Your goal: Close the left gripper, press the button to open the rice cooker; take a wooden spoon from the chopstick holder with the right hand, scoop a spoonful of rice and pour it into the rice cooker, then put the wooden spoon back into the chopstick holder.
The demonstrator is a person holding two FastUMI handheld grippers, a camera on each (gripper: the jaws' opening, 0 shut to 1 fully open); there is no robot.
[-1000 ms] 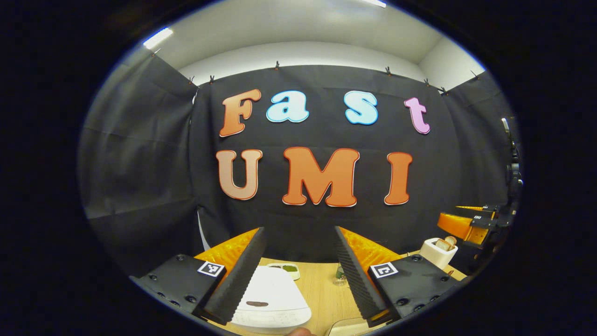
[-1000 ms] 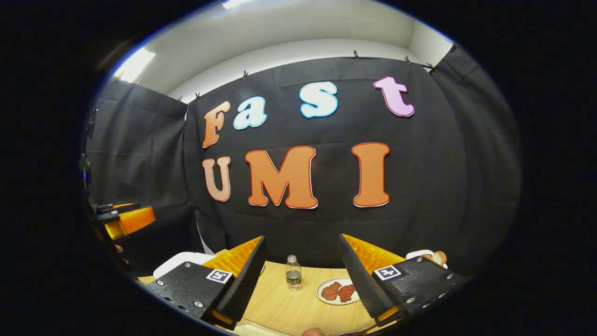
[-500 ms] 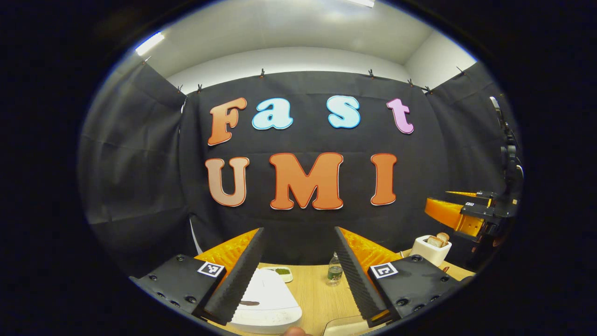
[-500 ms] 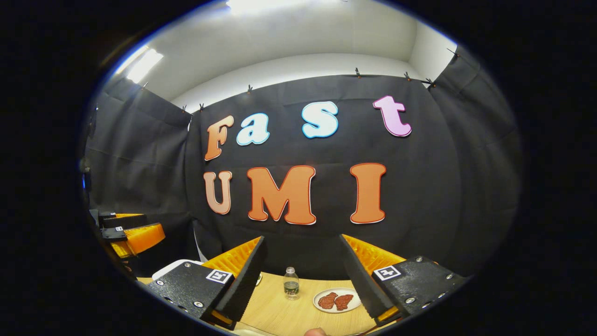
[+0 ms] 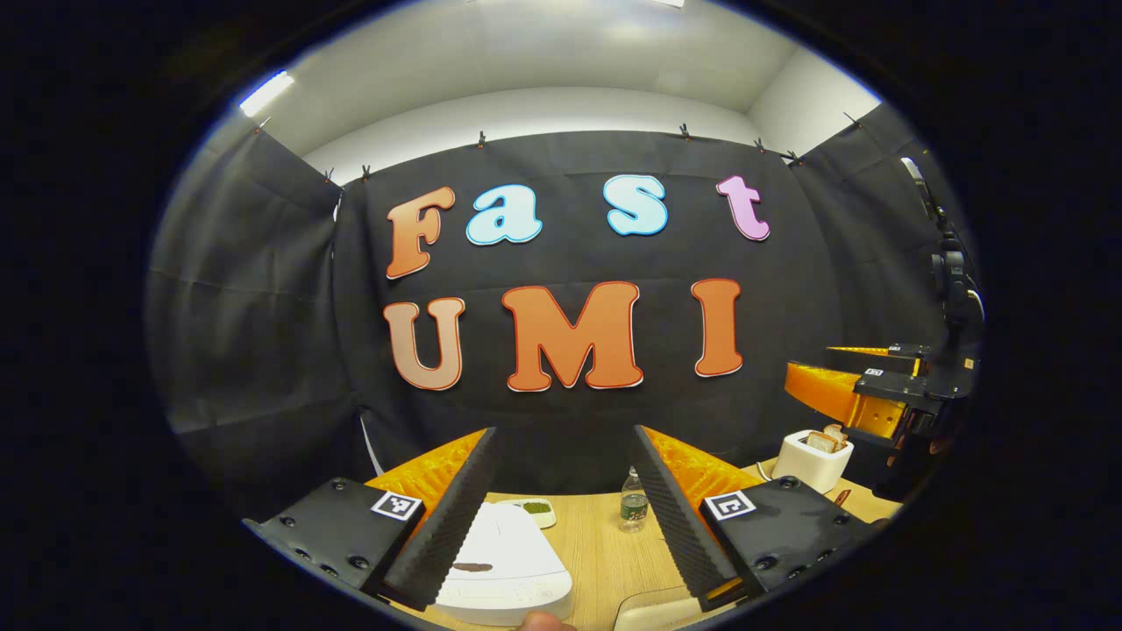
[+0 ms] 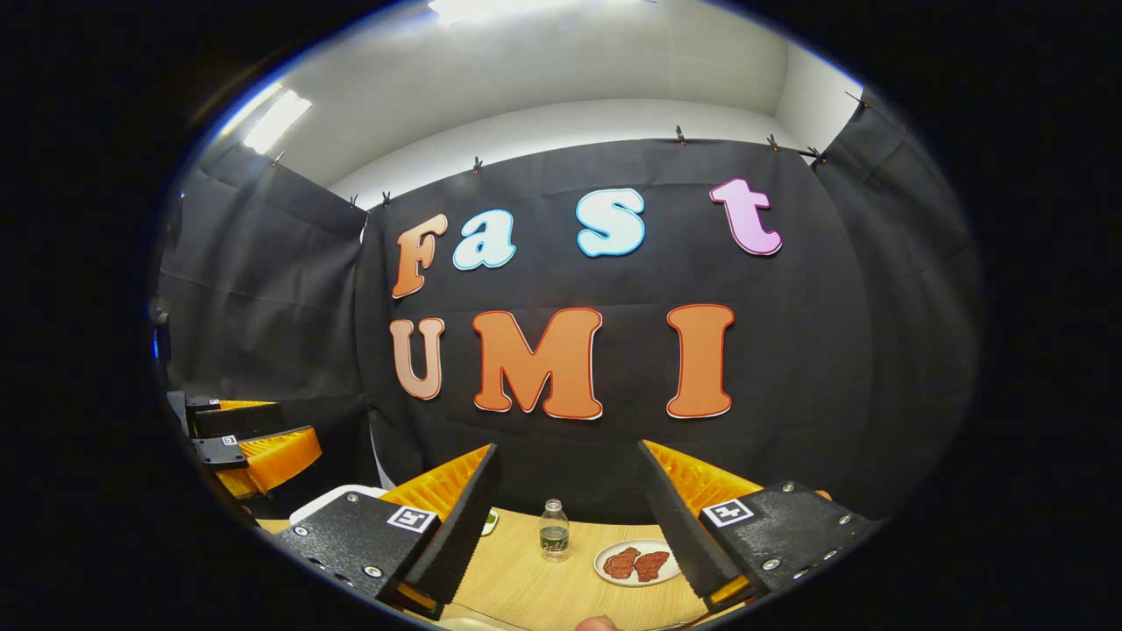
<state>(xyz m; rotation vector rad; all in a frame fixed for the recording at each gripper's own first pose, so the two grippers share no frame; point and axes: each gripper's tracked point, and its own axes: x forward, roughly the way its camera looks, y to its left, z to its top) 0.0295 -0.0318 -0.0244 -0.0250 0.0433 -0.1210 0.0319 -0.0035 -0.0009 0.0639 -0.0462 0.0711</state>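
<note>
Left gripper view: white rice cooker (image 5: 504,570), lid down

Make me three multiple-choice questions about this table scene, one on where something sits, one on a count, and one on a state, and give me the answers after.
1. In the right gripper view, where does the plate lie relative to the bottle?
A. To its right
B. To its left
C. Under it

2. How many red pieces lie on the plate?
A. One
B. Two
C. Four

3. What state is the rice cooker in?
A. Lid up
B. Lid shut
C. On its side

Answers:
1. A, the plate lies on the table right of the bottle, apart from it.
2. B, two red pieces lie side by side on it.
3. B, in the left gripper view the white lid lies flat, below the open left gripper.
</note>
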